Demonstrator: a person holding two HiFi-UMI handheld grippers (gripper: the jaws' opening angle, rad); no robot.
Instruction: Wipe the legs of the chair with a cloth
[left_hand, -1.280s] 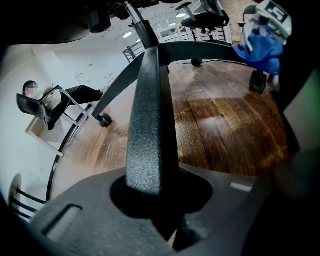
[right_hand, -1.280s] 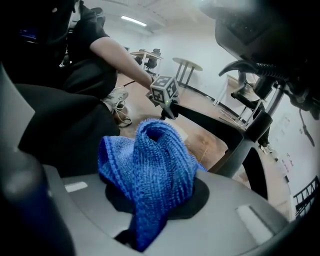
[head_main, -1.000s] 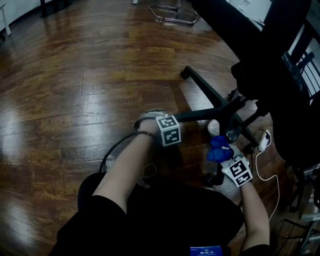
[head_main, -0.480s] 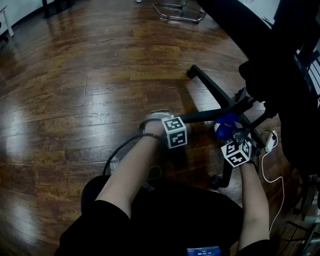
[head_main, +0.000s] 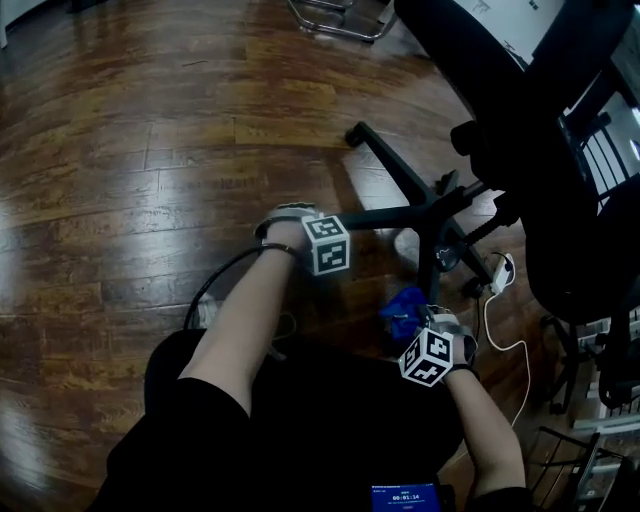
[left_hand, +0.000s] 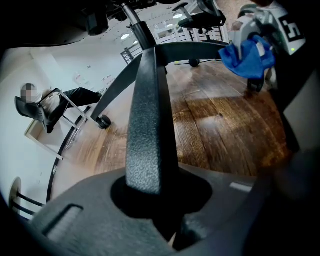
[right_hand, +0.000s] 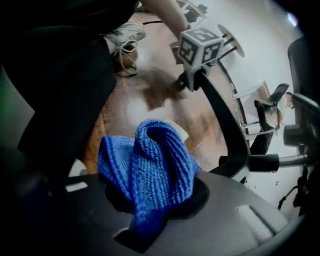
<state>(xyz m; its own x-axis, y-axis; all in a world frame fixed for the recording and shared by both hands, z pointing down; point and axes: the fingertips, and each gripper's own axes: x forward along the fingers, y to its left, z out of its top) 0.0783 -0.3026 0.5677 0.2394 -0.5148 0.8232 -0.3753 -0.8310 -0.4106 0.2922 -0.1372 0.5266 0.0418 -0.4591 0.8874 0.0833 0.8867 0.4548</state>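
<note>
Head view: cloth (head_main: 403, 305) half hidden.

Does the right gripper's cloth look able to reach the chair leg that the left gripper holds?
Probably yes: the chair leg lies bare beyond the blue cloth, with only floor between.

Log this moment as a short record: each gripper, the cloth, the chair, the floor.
left gripper: jaws shut on a chair leg
right gripper: jaws shut on the cloth
cloth: blue, bunched, close to the chair base; contact with a leg cannot be told
chair: black, upright, base on casters
floor: brown wood boards
</note>
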